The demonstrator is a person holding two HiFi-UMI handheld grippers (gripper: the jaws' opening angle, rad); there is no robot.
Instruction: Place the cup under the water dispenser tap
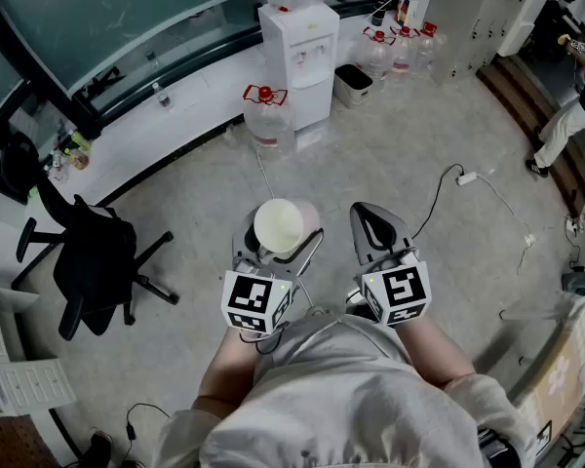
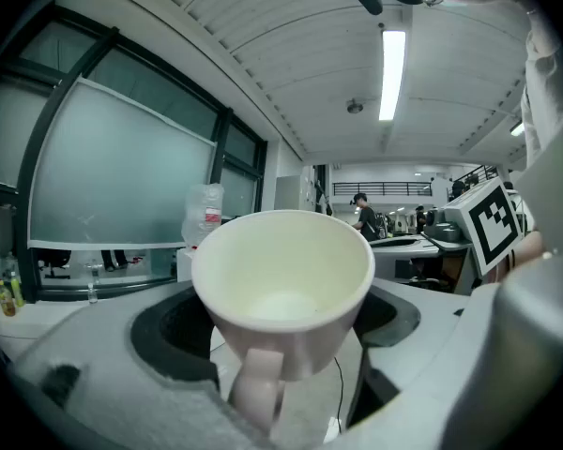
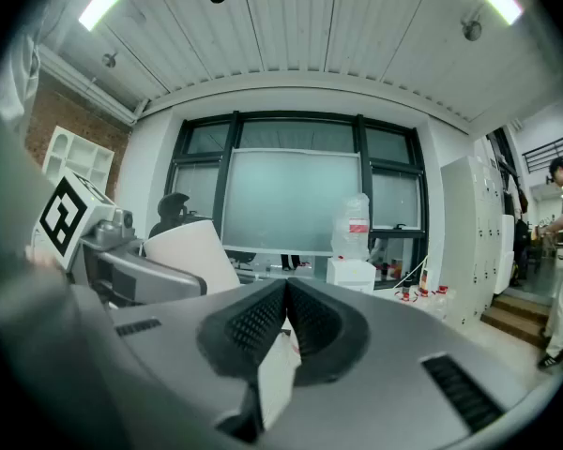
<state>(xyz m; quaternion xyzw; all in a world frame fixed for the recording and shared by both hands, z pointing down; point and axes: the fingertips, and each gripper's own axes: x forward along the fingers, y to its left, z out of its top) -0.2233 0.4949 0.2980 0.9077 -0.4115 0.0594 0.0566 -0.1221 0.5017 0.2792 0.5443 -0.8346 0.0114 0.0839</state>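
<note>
Left hand-held gripper (image 1: 274, 253) clamps the white cup (image 1: 278, 224) in wide-set jaws, right hand-held gripper (image 1: 375, 225) is pinched together and empty, water dispenser (image 1: 300, 58) is well apart across the floor: grab done, carry and placement under the tap left.

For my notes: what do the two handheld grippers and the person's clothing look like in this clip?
Both the left gripper and the right gripper have grey moulded bodies, with black ribbed pads lining the jaws. Each carries a white cube printed with black square markers. The person wears a light grey top.
</note>
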